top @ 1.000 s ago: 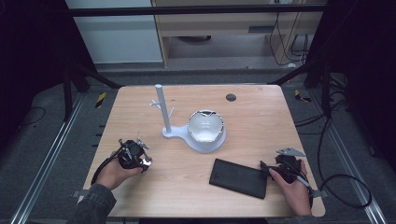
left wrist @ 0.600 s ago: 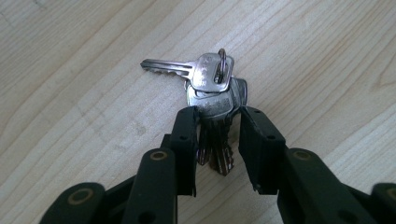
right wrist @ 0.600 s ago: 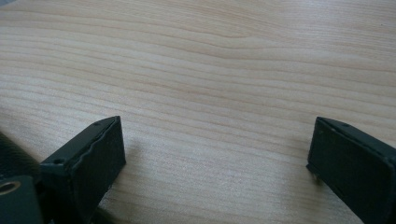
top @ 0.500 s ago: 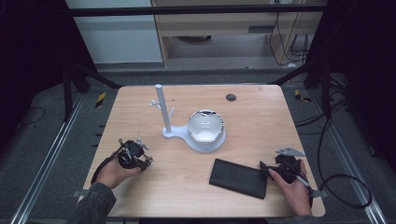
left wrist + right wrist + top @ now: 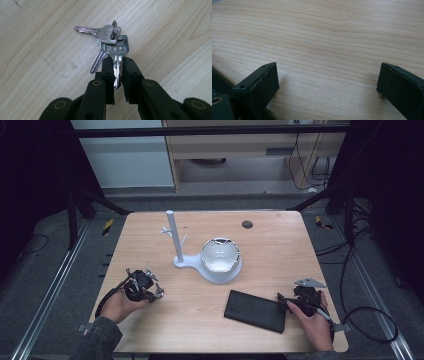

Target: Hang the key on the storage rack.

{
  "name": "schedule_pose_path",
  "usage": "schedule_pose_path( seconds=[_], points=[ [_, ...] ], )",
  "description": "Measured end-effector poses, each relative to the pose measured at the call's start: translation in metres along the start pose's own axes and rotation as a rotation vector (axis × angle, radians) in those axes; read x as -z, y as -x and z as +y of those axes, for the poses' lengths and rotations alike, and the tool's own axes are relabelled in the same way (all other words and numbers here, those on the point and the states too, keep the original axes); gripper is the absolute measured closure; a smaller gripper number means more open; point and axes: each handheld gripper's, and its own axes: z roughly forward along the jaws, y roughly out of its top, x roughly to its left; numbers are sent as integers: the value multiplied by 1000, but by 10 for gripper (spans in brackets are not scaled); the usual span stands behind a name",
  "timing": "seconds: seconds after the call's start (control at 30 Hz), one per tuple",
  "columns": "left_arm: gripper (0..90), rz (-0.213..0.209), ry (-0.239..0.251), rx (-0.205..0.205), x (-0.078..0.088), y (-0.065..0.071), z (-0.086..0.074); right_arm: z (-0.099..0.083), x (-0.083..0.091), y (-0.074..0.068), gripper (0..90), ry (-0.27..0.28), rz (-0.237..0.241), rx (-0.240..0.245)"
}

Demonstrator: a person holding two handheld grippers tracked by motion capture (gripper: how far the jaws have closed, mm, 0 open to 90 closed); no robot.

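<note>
Keys clamped in left gripper jaws, bare table around

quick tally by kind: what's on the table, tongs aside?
Keys on one ring: 3
White peg stand with bowl base: 1
Black flat case: 1
Small dark round disc by the far edge: 1
Total: 6

Evenly lit tabletop, dark surroundings; close views soft, shadows faint.
</note>
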Motion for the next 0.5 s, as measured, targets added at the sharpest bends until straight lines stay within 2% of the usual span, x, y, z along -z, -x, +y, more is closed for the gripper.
schedule_pose_path(
  seconds=[0.07,0.13,0.3,0.43,0.5],
  points=[
    [803,1,-31,-21,-4,1,-1,0,0,0,38,0,0,-1],
    [802,5,-31,-20,-4,2,-2,0,0,-1,37,-1,0,2],
    [793,8,9,6,-1,1,-3,0,0,-1,37,-2,2,6],
    [670,20,45,25,0,1,-3,1,-1,-1,36,-1,3,9],
    [662,14,36,22,-2,1,-3,1,-1,-2,36,-2,3,3]
  ],
)
